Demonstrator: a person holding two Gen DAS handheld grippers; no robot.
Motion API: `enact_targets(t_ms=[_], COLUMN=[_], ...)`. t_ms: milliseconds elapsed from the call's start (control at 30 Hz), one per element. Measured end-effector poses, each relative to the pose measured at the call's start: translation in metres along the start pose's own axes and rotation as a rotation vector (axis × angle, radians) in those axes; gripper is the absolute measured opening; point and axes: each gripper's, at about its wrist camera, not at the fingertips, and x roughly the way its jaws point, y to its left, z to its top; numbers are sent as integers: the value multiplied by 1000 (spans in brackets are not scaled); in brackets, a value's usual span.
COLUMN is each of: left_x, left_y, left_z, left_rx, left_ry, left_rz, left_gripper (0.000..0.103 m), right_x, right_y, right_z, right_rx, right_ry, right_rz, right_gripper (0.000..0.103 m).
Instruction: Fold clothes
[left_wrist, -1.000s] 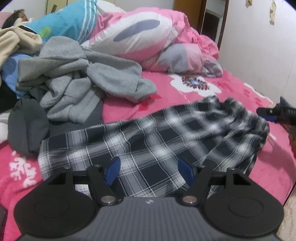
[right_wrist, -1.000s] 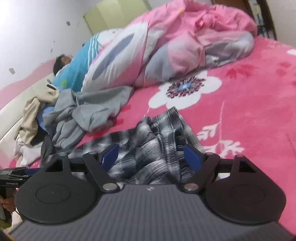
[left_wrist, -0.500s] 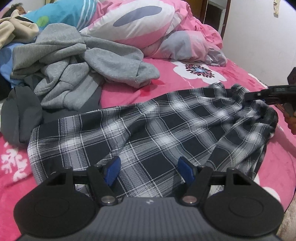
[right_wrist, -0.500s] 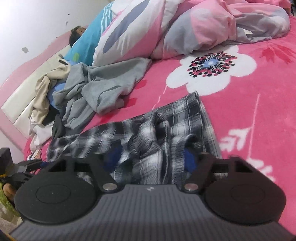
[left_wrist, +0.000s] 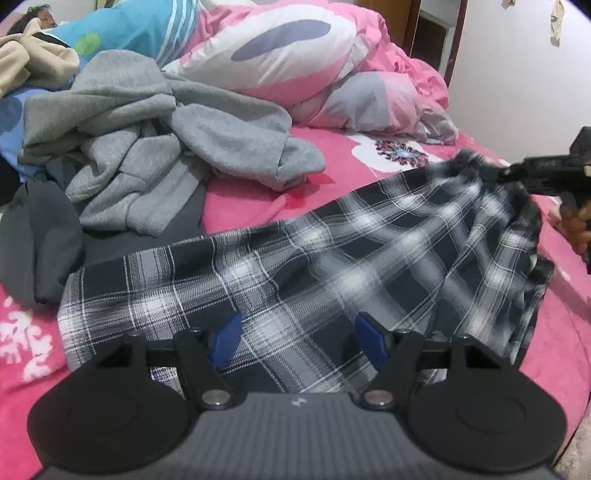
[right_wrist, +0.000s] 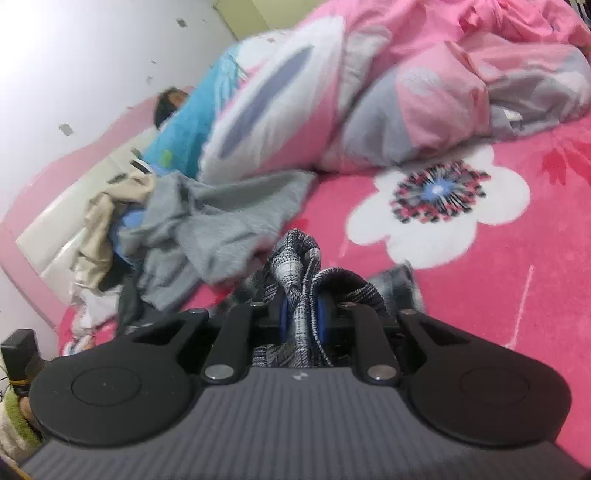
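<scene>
Right claw (right_wrist: 302, 319) closing on bunched plaid shorts (left_wrist: 314, 266), far end blurred; long axis runs left-right across bed (left_wrist: 240, 199). Left claw (left_wrist: 297, 341) released.

Plaid garment (left_wrist: 332, 258) thin woven cloth; grey sweatshirt (left_wrist: 155, 147) fleecy; bedspread (right_wrist: 498, 295) plush.

On the bed (left_wrist: 258, 199): one plaid garment (left_wrist: 332, 266), one grey sweatshirt (left_wrist: 166, 147) beyond it, one dark garment (left_wrist: 40, 240) beside that, one pink quilt (left_wrist: 295, 62), one person (left_wrist: 37, 14) lying down. Two hand-held grippers: left hand-held gripper (left_wrist: 297, 336), right hand-held gripper (right_wrist: 301, 317).
</scene>
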Motion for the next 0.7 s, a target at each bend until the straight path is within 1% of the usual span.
enact_targets(t_ms=[67, 100, 133, 200, 267, 300, 367, 433, 500, 533, 633, 667, 700], left_x=[3, 4, 4, 4, 4, 3, 0, -4, -9, -10, -9, -9, -9], left_y=[-1, -1, -1, -1, 1, 1, 3, 4, 5, 5, 4, 4, 4], left_z=[-2, -3, -3, -3, -3, -3, -2, -4, -5, -6, -10, -12, -13], left_rx=[8, 11, 14, 17, 12, 7, -4, -9, -13, -12, -7, -6, -4], left_ry=[6, 9, 8, 7, 10, 7, 1, -3, -8, -3, 10, 16, 14], left_rz=[3, 4, 2, -4, -10, -12, -17, -30, -43, -49, -46, -44, -43], left_gripper=[69, 69, 69, 70, 70, 70, 70, 70, 70, 70, 70, 70, 70], right_x=[14, 17, 18, 14, 8, 4, -12, -31, -43, -43, -22, -13, -3], right_y=[-17, -25, -32, -35, -32, -29, -27, -22, -13, -5, 20, 27, 28], right_z=[-10, -15, -20, -23, -23, -20, -12, -3, 4, 6, 3, 0, -6], right_rx=[20, 42, 73, 87, 81, 68, 53, 51, 28, 2, -116, -151, -171], right_ry=[36, 41, 35, 23, 15, 13, -22, -97, -154, -156, -95, -65, -20], right_rz=[-51, -59, -50, -44, -48, -60, -100, -120, -111, -87, -5, 11, -5], right_gripper=[14, 15, 15, 16, 20, 26, 31, 31, 31, 31, 30, 29, 28])
